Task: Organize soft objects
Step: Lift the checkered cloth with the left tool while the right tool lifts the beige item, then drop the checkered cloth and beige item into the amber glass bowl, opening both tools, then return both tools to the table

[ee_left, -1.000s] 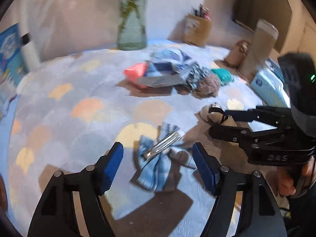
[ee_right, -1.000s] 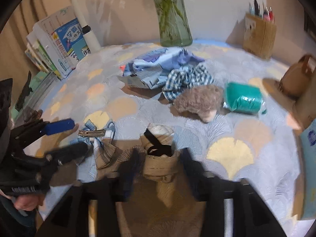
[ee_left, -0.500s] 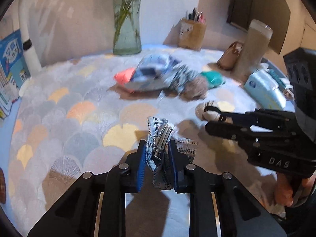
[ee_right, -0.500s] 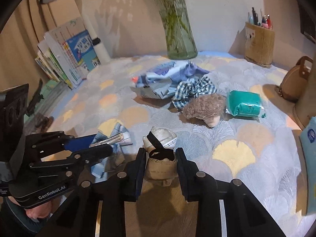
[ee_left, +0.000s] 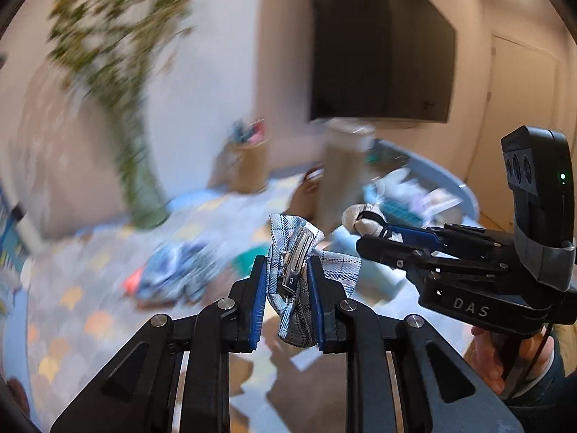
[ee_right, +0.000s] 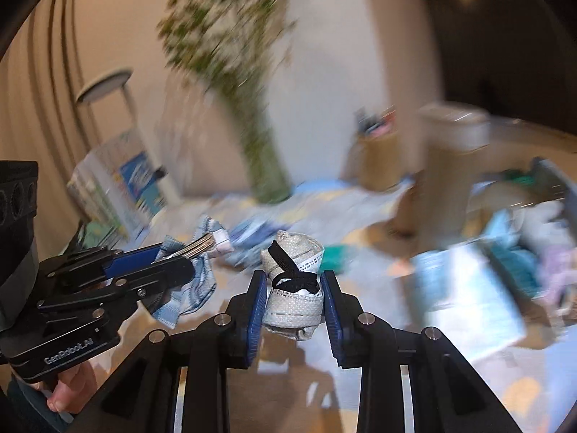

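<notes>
Lifting both loads off the patterned tablecloth (ee_left: 68,310) happened within the last 0.5 s: before, both grippers sat low over it; now both views were tilted up and motion-blurred. Left gripper (ee_left: 286,283) was clamped narrow on the plaid hair bow (ee_left: 317,263), metal clip (ee_left: 297,254) between the pads, bow well above the tablecloth. Right gripper (ee_right: 293,294) was closed on the beige rolled fabric bundle (ee_right: 294,306), black elastic band (ee_right: 288,270) across its top, also clear of the tablecloth. Blurred bin (ee_right: 541,252) with soft items sat beyond the tablecloth's right edge. Judgement: 2 picks done, transport phase started, likely toward that bin; destination unconfirmed.
</notes>
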Tool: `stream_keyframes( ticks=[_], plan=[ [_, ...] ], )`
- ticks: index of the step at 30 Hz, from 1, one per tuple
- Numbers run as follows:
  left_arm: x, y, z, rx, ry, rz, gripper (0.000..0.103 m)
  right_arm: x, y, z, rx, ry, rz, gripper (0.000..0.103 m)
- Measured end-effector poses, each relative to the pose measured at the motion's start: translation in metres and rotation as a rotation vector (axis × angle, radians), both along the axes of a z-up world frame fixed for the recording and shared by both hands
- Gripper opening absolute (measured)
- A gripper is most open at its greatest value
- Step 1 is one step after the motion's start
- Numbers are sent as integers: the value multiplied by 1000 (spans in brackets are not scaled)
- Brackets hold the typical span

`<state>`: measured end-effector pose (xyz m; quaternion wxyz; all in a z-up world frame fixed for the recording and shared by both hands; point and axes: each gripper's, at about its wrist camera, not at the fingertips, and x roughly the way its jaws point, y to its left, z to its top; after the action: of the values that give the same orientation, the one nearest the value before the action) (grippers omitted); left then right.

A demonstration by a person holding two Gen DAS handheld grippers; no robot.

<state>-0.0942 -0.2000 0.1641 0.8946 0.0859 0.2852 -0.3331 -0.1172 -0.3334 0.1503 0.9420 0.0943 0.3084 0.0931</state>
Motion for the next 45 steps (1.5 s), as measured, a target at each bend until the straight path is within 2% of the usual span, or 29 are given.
stream_keyframes(
  ticks=[4,9,12,16,20,23,24,25,26,27,29,31,35,38,40,45],
  plan=[
    [-9,-54,15,0,-21,-112,19,-16,-61,23,-2,-25,-140,30],
    [-12,-141,25,-2,-24,-211,19,-21,-160,32,89,-6,-327,30],
    [-5,-188,20,10,-4,-218,19,-19,-210,33,154,3,-426,30],
    [22,-235,6,28,18,-207,19,-4,-261,25,278,32,-468,30],
    [38,-265,-15,50,41,-197,19,15,-291,11,335,86,-498,30],
    [39,-281,-29,93,5,-179,24,25,-304,-2,378,118,-525,30],
    [38,-283,-33,105,-6,-171,26,28,-309,-8,397,129,-531,32],
    [38,-286,-36,118,-10,-167,36,31,-314,-13,424,135,-531,39],
    [39,-288,-39,127,-4,-172,40,35,-320,-22,478,138,-514,47],
    [39,-288,-42,132,16,-179,41,36,-327,-29,532,145,-500,61],
    [38,-285,-43,130,41,-198,41,31,-337,-45,634,158,-504,62],
    [33,-277,-39,109,56,-218,41,25,-340,-50,653,165,-508,62],
    [18,-250,-24,47,65,-253,43,4,-332,-40,602,150,-509,62],
    [7,-227,-17,30,70,-256,43,-9,-318,-29,552,127,-495,62],
    [-1,-205,-11,24,58,-247,43,-16,-305,-22,523,123,-483,63],
    [-6,-139,4,-6,30,-187,43,-31,-259,-2,379,128,-462,64]
  ],
)
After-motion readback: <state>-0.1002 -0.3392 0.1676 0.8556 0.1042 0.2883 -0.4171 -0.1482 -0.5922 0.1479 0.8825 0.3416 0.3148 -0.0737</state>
